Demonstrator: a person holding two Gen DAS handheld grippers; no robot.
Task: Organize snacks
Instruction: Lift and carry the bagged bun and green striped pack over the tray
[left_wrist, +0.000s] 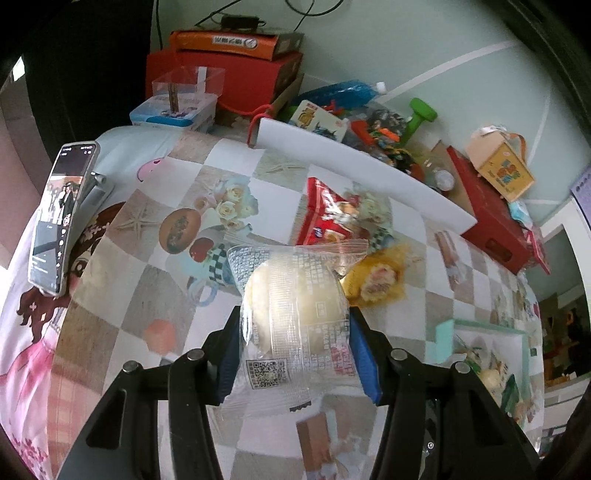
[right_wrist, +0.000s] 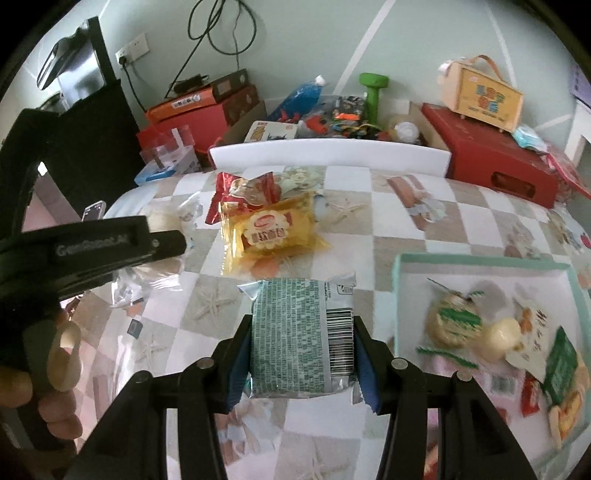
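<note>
Between the right tool (right_wrist: 301, 354), green-printed packet (right_wrist: 295, 339) lies lengthwise, pointing forward

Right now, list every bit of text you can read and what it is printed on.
"GenRobot.AI", blurred but legible: on the left gripper's black body.
Clear-wrapped bun: printed text and a QR code, too small to read.
Green-printed packet: a barcode and fine print, unreadable.
Yellow snack packet: red logo characters, too blurred.
Orange box: characters upside down, unreadable.
Phone: screen text too small.
</note>
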